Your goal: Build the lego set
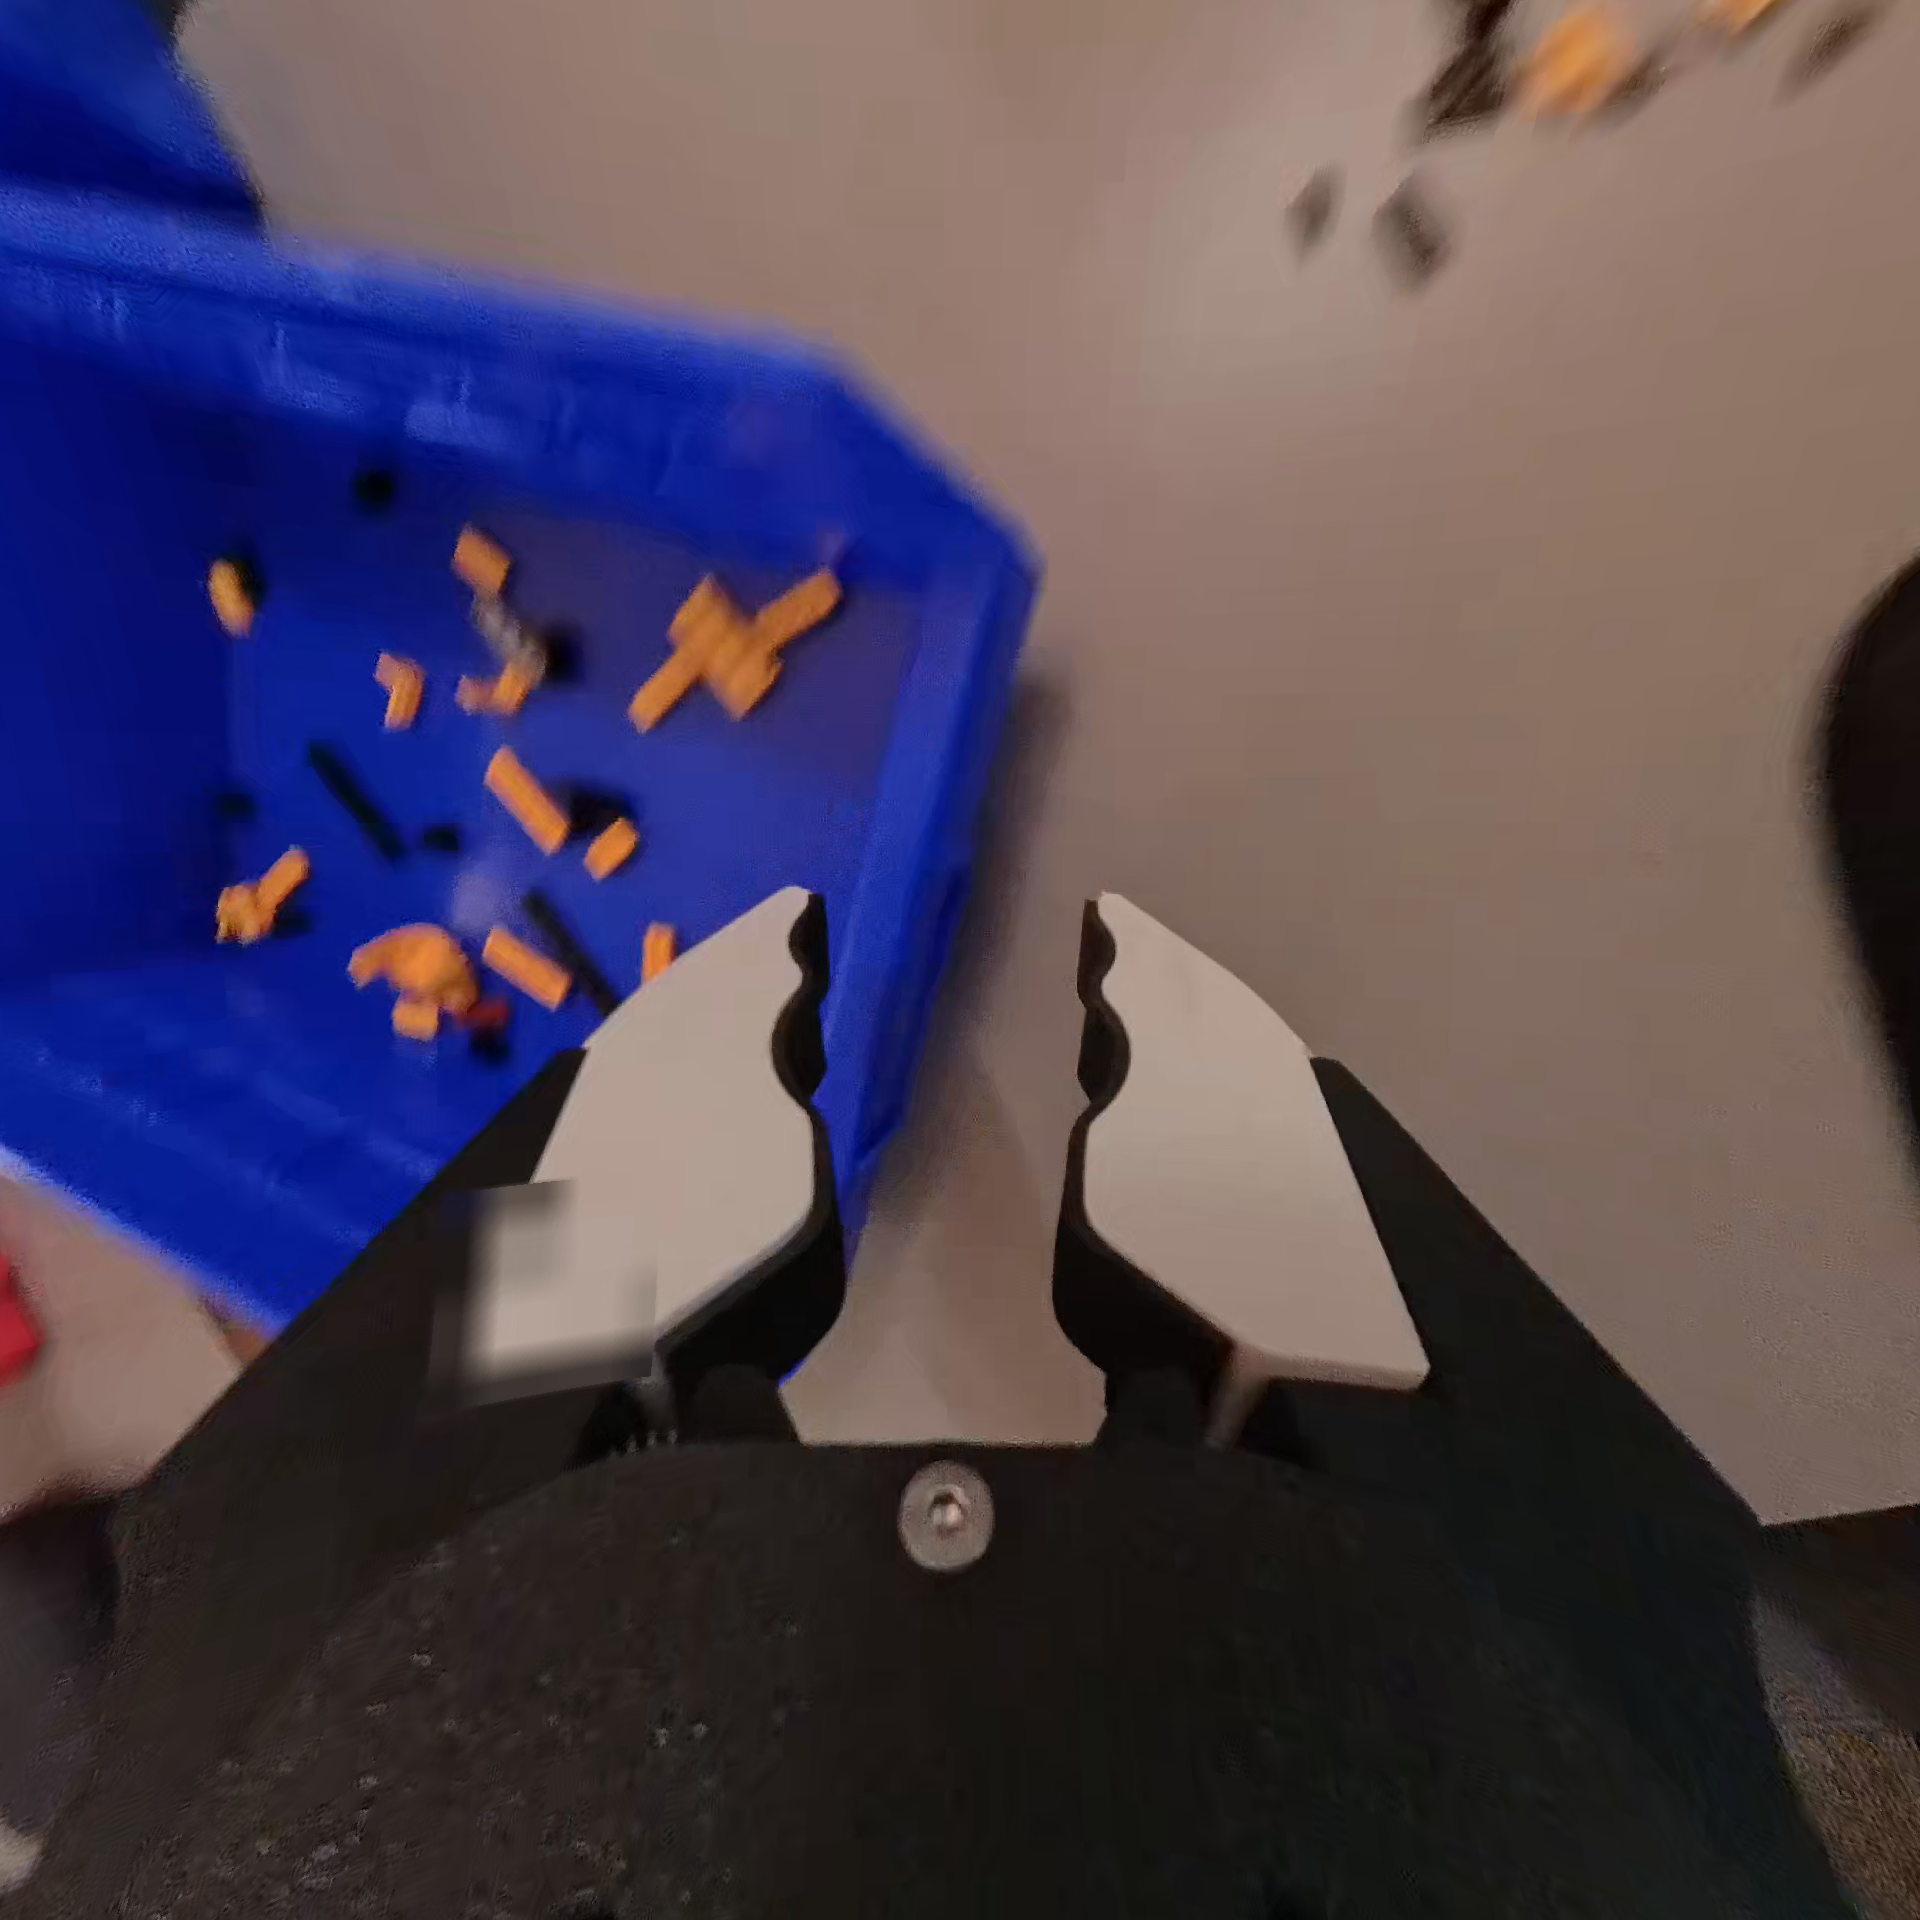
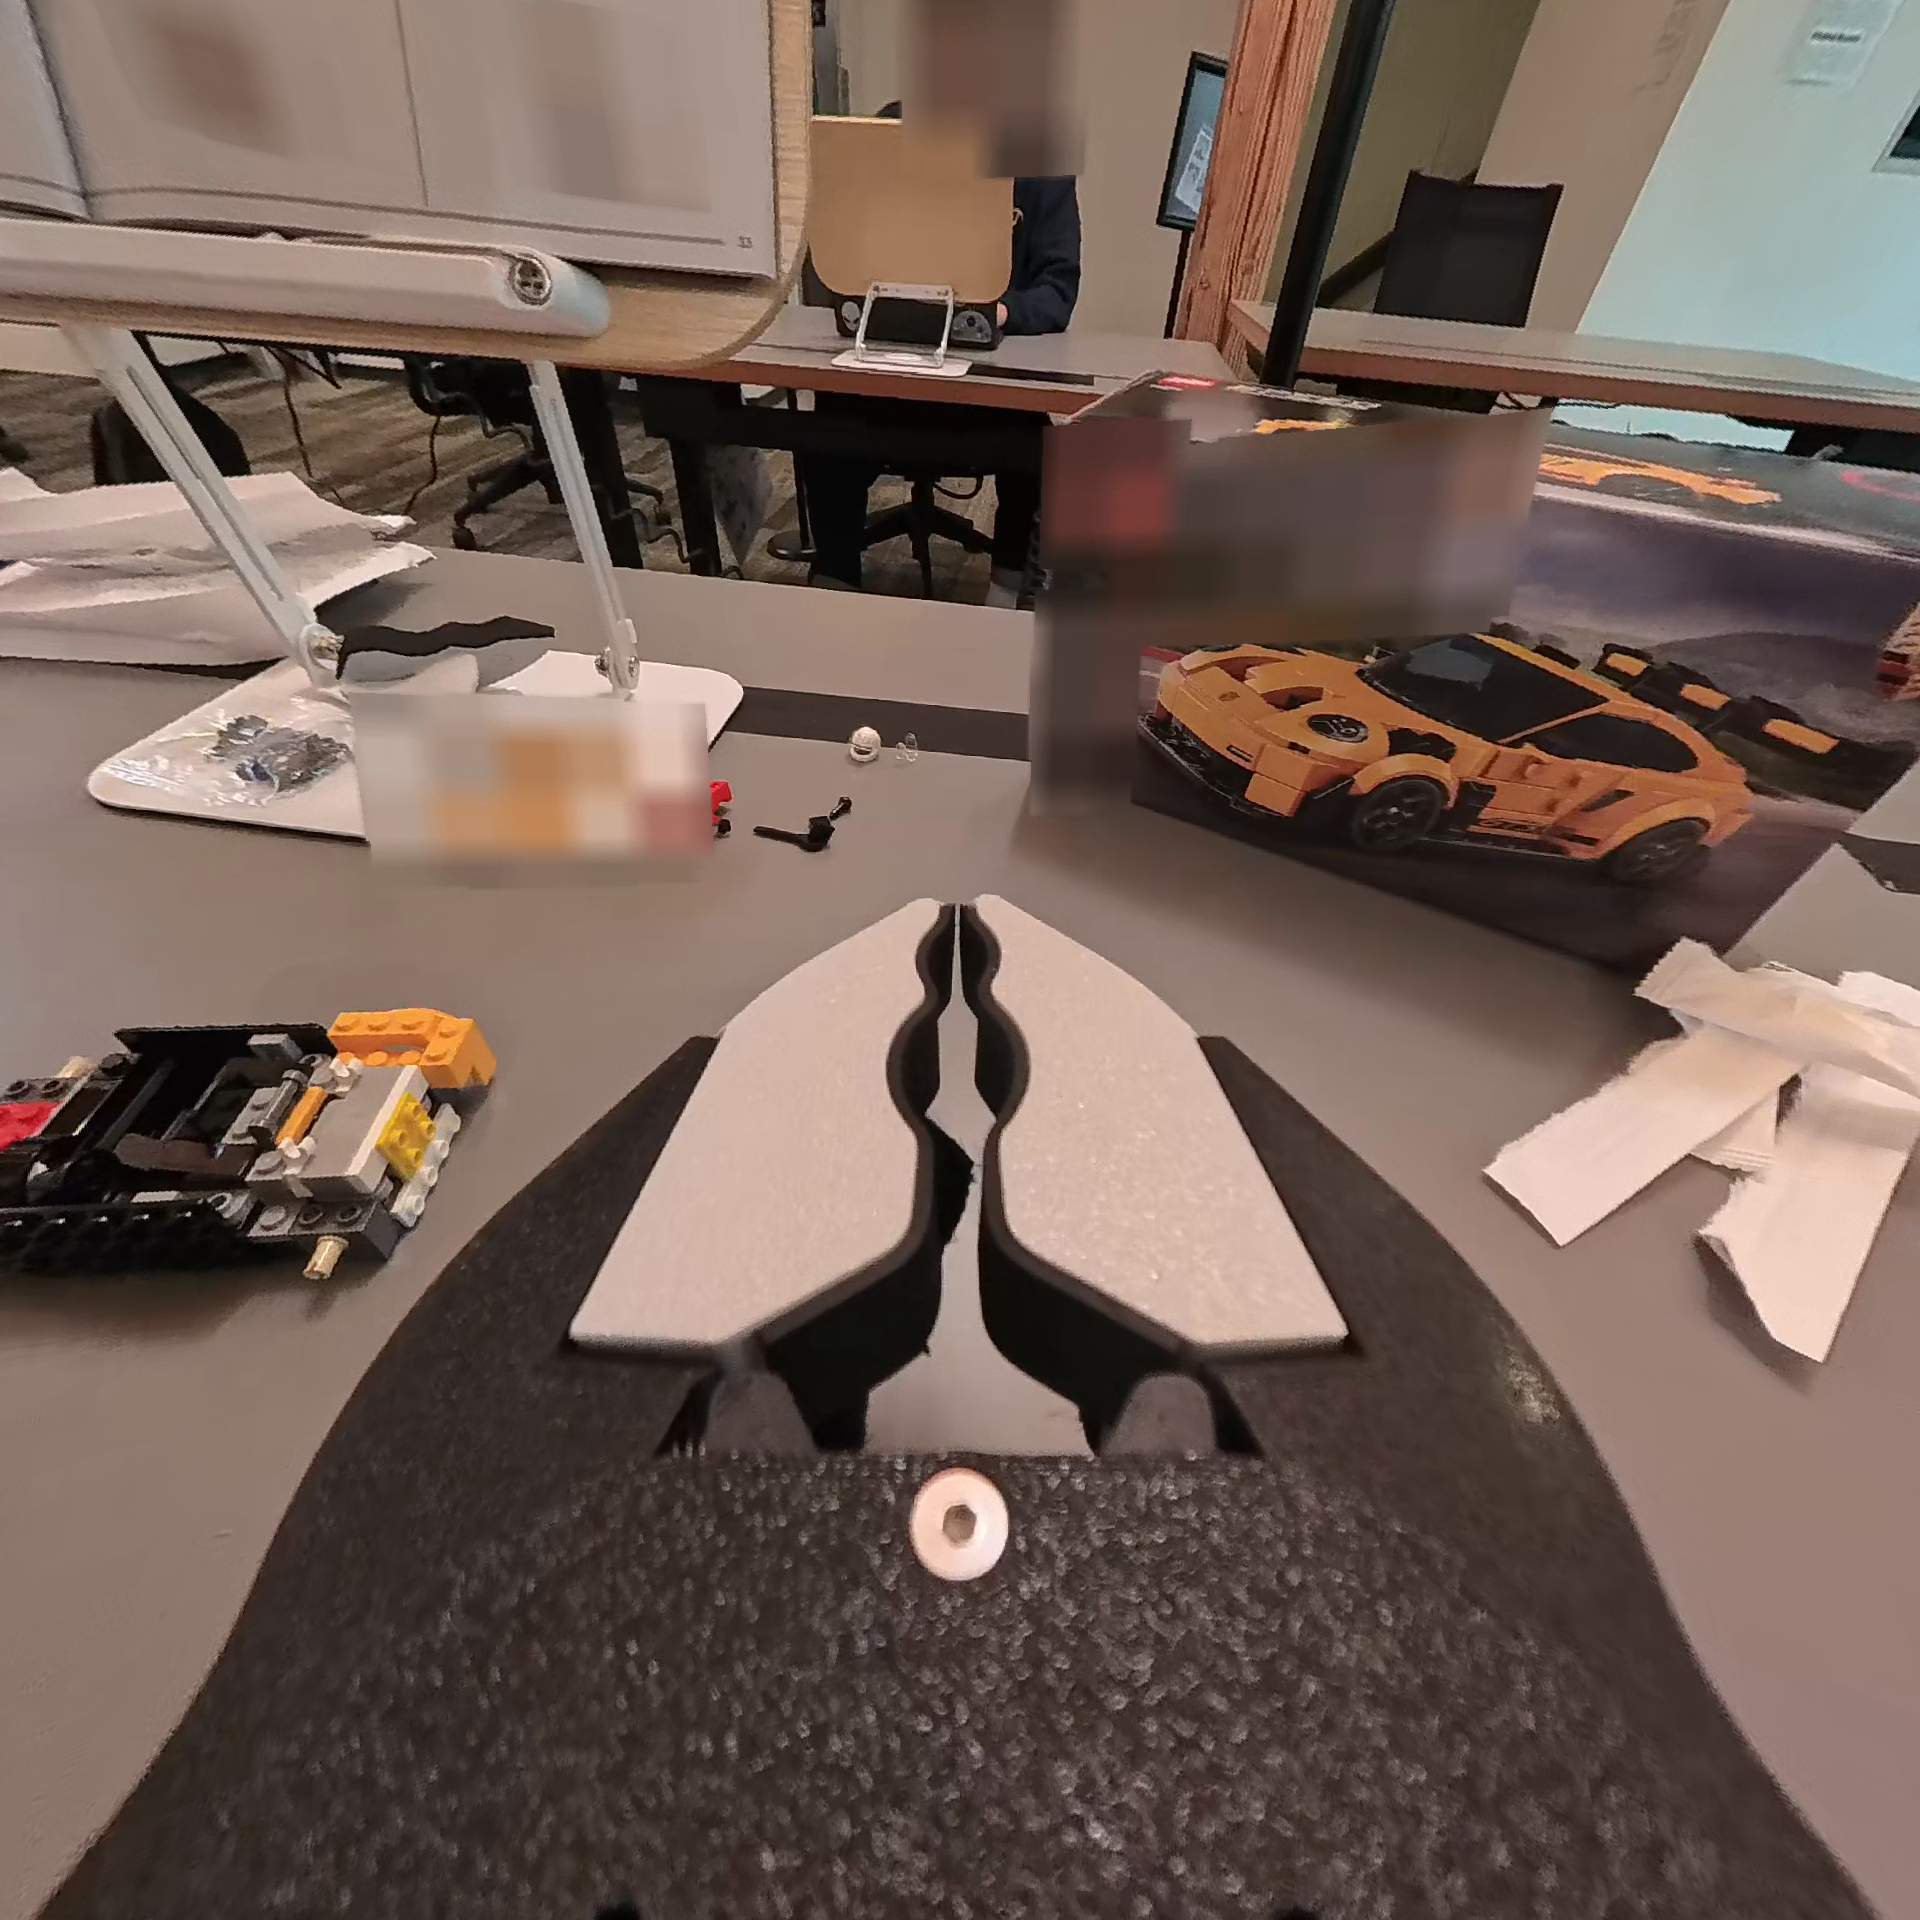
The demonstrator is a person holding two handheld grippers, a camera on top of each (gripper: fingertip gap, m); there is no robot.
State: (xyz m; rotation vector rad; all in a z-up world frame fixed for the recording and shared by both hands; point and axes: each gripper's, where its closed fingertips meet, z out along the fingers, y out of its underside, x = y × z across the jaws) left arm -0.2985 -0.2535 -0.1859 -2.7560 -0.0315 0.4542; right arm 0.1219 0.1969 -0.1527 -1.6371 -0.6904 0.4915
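Left gripper (image 1: 951, 914), jaws apart and empty, should settle squarely over one orange brick (image 1: 525, 798) in the blue plastic bin (image 1: 935, 665); right gripper (image 2: 957, 909) rests closed.

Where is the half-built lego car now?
In the right wrist view, the half-built lego car lies on the grey table, left of the shut right gripper and in front of the white stand base.
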